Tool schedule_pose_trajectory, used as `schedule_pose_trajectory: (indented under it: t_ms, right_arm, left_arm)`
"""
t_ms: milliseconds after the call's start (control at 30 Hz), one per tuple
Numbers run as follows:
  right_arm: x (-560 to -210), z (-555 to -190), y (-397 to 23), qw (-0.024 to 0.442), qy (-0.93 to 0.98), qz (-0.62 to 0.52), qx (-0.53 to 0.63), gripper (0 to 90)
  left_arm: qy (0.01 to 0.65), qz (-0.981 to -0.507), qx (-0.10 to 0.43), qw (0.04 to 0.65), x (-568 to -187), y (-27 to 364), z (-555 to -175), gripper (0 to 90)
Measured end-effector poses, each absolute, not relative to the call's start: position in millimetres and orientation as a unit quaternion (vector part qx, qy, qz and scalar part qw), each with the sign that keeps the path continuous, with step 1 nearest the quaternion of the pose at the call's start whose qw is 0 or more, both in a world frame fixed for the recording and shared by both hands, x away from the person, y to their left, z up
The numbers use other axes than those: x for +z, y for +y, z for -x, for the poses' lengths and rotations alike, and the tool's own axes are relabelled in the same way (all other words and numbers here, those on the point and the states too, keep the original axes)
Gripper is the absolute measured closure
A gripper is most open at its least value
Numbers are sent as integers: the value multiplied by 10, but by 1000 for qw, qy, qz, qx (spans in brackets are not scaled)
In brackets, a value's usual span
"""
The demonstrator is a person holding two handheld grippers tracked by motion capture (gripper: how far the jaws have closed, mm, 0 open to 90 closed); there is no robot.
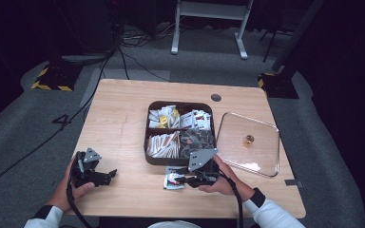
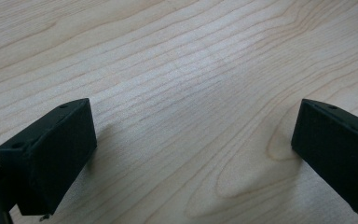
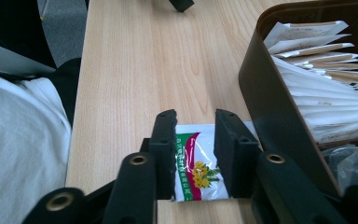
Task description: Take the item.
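Between right tongs (image 3: 196,154), sachet (image 3: 196,161), edges hidden by jaws

Each hand carries a black two-jaw gripper. The left gripper (image 1: 110,175) has a grey three-cornered plate on top at its 11 o'clock side and a black cable trailing toward 6 o'clock. The right gripper (image 1: 183,180) bears a like grey plate at 1 o'clock, with a black cable running down past the wrist. Its jaws are blocky and matte, with brass-ringed holes in the linkage arms behind them. The person wears white sleeves with dark cuffs.
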State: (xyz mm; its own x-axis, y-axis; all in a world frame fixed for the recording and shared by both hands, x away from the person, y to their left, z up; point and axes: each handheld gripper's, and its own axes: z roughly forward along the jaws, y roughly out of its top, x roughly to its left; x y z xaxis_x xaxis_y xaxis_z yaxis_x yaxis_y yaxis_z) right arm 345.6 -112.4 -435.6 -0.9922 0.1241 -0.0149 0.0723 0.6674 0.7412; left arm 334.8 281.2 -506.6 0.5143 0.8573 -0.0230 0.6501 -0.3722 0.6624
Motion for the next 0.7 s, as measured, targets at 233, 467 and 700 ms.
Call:
schedule_pose_trajectory:
  t_ms: [233, 467, 700]
  right_arm:
    - [-4331, -3479, -1218, 35, 907, -68, 415, 565]
    - [-4310, -3569, -1299, 49, 900, -89, 423, 412]
    - [-4263, -3615, -1362, 82, 895, -107, 425, 310]
  left_arm:
    - [464, -812, 165, 313, -5065, 2812, -3348, 1]
    - [464, -812, 165, 313, -5065, 2812, -3348, 1]
    - [464, -812, 165, 314, -5065, 2812, -3348, 2]
